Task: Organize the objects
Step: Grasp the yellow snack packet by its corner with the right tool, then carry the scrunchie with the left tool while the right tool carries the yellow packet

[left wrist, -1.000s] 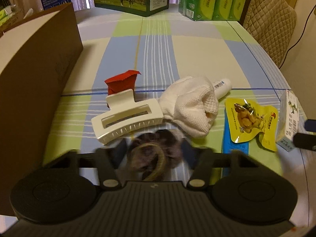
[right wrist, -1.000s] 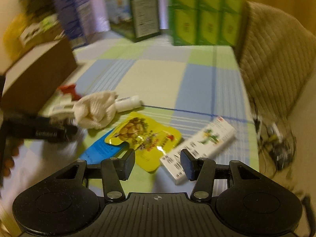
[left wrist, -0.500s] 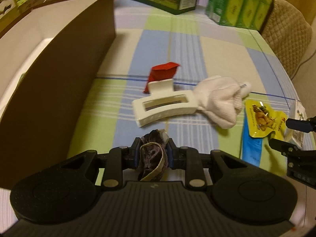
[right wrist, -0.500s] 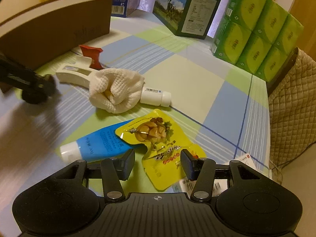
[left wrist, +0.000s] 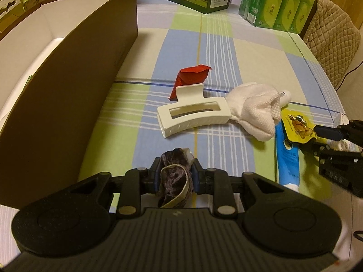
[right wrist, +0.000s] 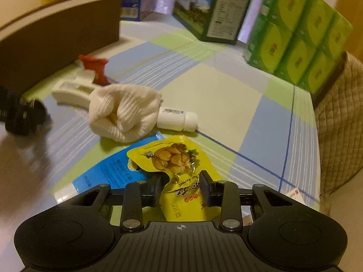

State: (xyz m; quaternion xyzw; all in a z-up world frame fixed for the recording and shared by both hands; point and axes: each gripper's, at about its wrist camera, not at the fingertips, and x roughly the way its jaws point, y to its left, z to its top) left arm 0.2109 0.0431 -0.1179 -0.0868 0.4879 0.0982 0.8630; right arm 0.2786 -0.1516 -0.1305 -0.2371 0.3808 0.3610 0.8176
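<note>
Left claw (left wrist: 174, 176) pinching the dark scrunchie (left wrist: 175, 178) just short of the hair clip (left wrist: 195, 115); right claw (right wrist: 181, 187) spread around the yellow snack pouch (right wrist: 179, 172).

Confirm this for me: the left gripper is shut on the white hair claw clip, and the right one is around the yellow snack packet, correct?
Not quite. The left wrist view shows the left gripper shut on a dark velvet scrunchie; the white hair claw clip lies untouched on the table. The right gripper does straddle the yellow snack packet.
</note>
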